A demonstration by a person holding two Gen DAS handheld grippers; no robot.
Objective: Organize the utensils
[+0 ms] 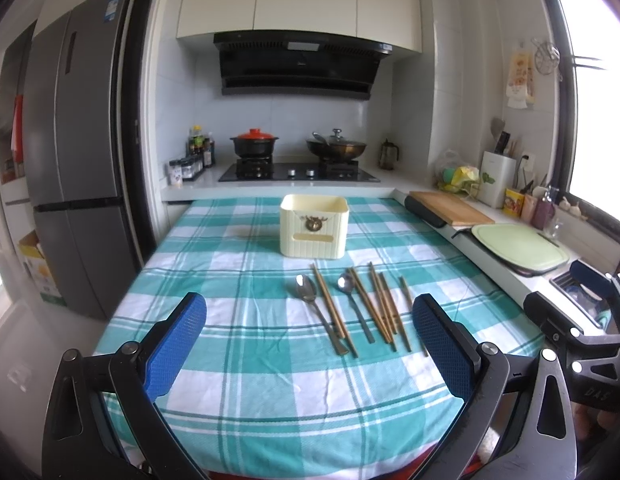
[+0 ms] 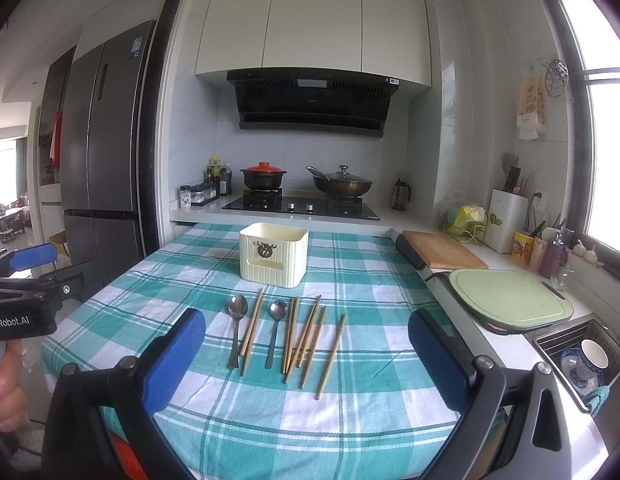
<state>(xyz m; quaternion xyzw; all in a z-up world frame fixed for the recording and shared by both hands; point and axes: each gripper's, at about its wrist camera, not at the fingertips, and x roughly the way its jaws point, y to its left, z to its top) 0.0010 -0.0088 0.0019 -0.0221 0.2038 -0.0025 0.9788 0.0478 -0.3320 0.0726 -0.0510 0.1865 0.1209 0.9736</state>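
Checked tablecloth (image 2: pixel 350 420) carries spoons and chopsticks (image 2: pixel 305 340) at twelve o'clock, below the cream holder (image 2: pixel 273 256). Both grippers, left (image 1: pixel 310 344) and right (image 2: pixel 305 360), gape empty; I'd pinch one handle mid-shaft.

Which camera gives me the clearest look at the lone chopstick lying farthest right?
The right wrist view: the lone chopstick lies fully exposed on the tablecloth, apart from the rest. In the left wrist view the same chopstick runs behind the left gripper's right finger, so only its far end shows.
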